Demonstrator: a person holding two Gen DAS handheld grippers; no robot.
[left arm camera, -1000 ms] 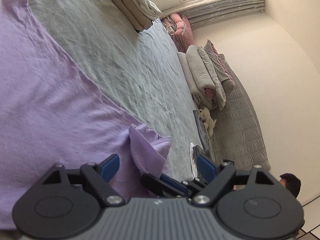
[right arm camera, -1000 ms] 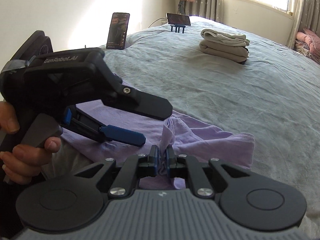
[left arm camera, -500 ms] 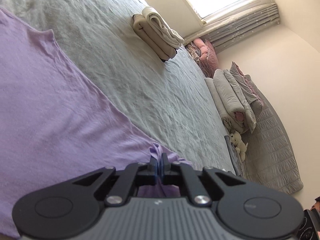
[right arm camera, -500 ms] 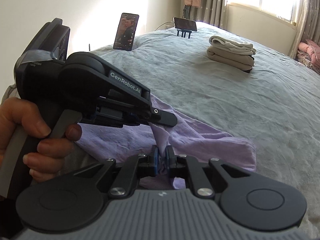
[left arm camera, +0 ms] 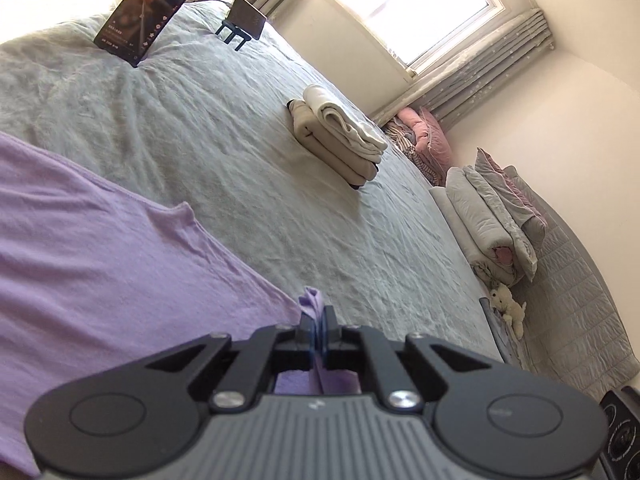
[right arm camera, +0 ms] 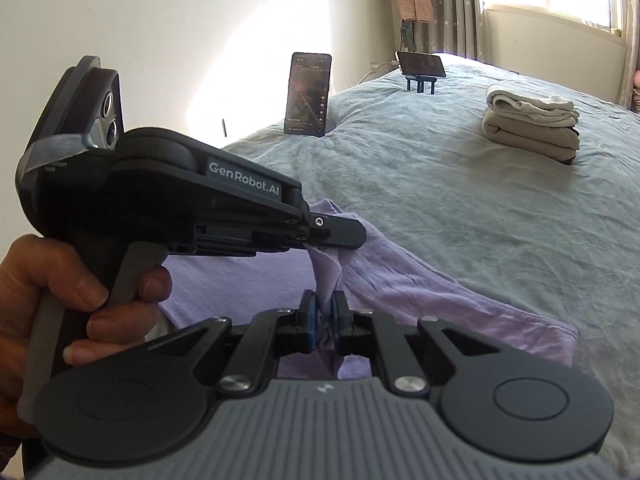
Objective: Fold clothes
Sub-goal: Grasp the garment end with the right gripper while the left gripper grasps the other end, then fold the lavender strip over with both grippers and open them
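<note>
We see the purple shirt (left arm camera: 100,248) spread on the near part of the bed (left arm camera: 248,184), its edge running diagonally across the grey-green cover, and a pinch of that edge is lifted off the surface by both tools. Our left gripper (left arm camera: 319,330) is closed on a small fold of the purple cloth, which pokes up between its blue pads; in the right wrist view the left gripper (right arm camera: 344,236) comes in from the left, held by a hand (right arm camera: 60,300) around its handle, with cloth hanging from its tip. Our right gripper (right arm camera: 323,322) is clamped on the same bunched strip just below, the fabric stretched between the two. The rest of the shirt (right arm camera: 440,296) lies flat and a little wrinkled on the bed (right arm camera: 460,208). Farther across the cover sits a stack of folded beige clothes (left arm camera: 338,136), also seen in the right view (right arm camera: 532,126), well apart from the shirt. Near the far edge a phone (right arm camera: 307,94) stands upright with its screen lit, and a second phone (right arm camera: 421,65) rests on a small dark stand. Beyond the bed we see a bright window (left arm camera: 408,4) with grey curtains (left arm camera: 480,64), pale walls, rolled grey and pink bedding (left arm camera: 488,216) along the wall, pink cushions (left arm camera: 424,136) and a small white plush toy (left arm camera: 507,305).
</note>
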